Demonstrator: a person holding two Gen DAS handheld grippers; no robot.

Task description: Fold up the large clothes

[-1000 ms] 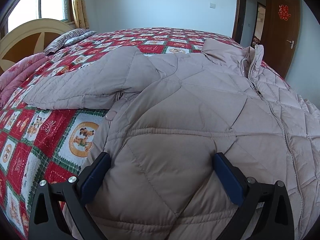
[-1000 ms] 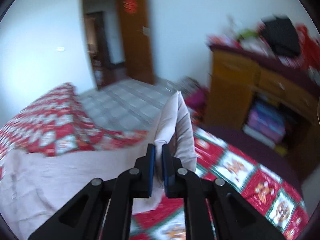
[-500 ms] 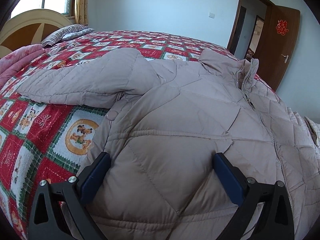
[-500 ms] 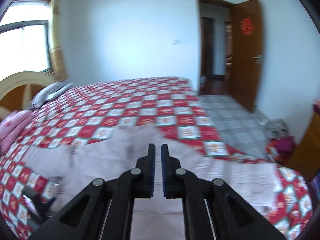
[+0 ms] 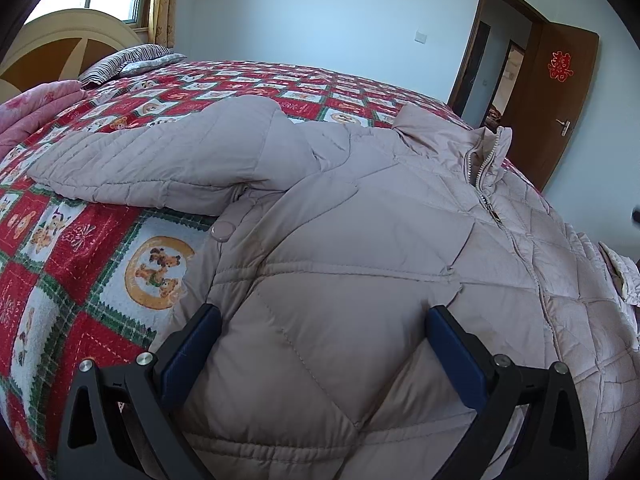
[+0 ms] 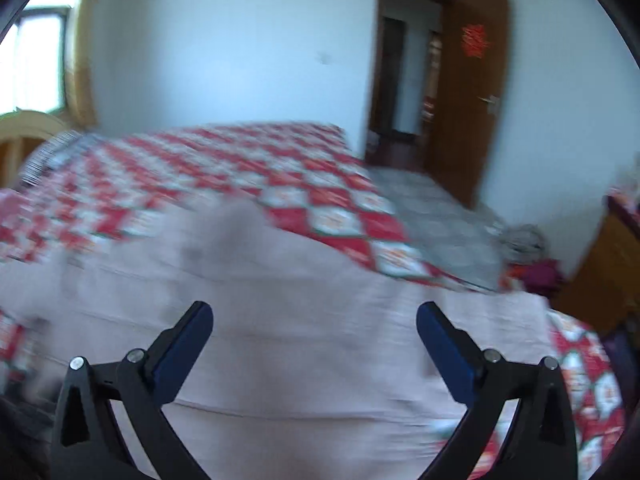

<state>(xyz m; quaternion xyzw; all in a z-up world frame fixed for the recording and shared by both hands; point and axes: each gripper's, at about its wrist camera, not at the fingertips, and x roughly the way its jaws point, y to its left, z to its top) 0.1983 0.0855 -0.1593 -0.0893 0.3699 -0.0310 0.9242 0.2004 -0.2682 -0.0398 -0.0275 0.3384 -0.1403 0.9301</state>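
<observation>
A pale pink quilted down jacket (image 5: 360, 240) lies face up on the bed, zipped, its collar (image 5: 486, 152) at the far right. One sleeve (image 5: 160, 168) stretches out to the left over the quilt. My left gripper (image 5: 320, 344) is open, its blue pads spread wide just over the jacket's lower body. In the blurred right wrist view the jacket (image 6: 300, 288) lies spread below my right gripper (image 6: 314, 320). Its jaws are opening, and they stand wide with nothing pinched between them.
The bed carries a red, white and green teddy-bear quilt (image 5: 60, 248). A pink blanket (image 5: 32, 108), a striped pillow (image 5: 128, 60) and a headboard (image 5: 60, 40) are at the far left. A brown door (image 6: 472, 92) stands open beyond. A wooden cabinet (image 6: 612, 272) is on the right.
The right gripper held a fold of the jacket pinched upright, swung left over the bed, and now has its jaws wide apart with the cloth let go. The left view barely shifted.
</observation>
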